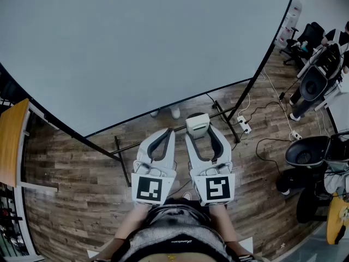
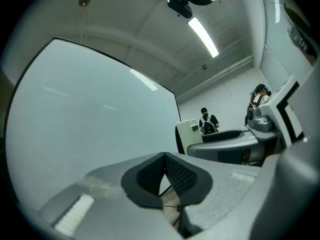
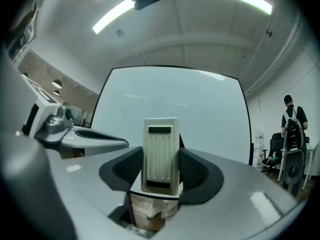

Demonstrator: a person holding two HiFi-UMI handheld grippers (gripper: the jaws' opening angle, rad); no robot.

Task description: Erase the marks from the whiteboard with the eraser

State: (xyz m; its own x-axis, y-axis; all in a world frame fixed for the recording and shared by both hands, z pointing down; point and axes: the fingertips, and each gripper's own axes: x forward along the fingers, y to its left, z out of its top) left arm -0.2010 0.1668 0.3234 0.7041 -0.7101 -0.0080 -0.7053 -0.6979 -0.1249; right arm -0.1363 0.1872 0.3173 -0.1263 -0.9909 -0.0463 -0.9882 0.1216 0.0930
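Observation:
The whiteboard (image 1: pixel 136 48) fills the upper head view, its pale surface free of visible marks; it also faces both gripper views (image 2: pixel 85 119) (image 3: pixel 190 99). My right gripper (image 1: pixel 198 131) is shut on the cream eraser (image 1: pixel 197 123), held a little below the board's lower edge. In the right gripper view the ribbed eraser (image 3: pixel 160 154) stands upright between the dark pads (image 3: pixel 192 169). My left gripper (image 1: pixel 165 137) sits beside it to the left, its jaws shut with nothing held (image 2: pixel 164 173).
The board's black stand legs (image 1: pixel 122 165) rest on the wooden floor (image 1: pixel 71 173). Cables and a power strip (image 1: pixel 244 124) lie to the right. Office chairs (image 1: pixel 308 152) and people (image 3: pixel 292 129) stand at the right. An orange cabinet (image 1: pixel 11 141) sits at the left.

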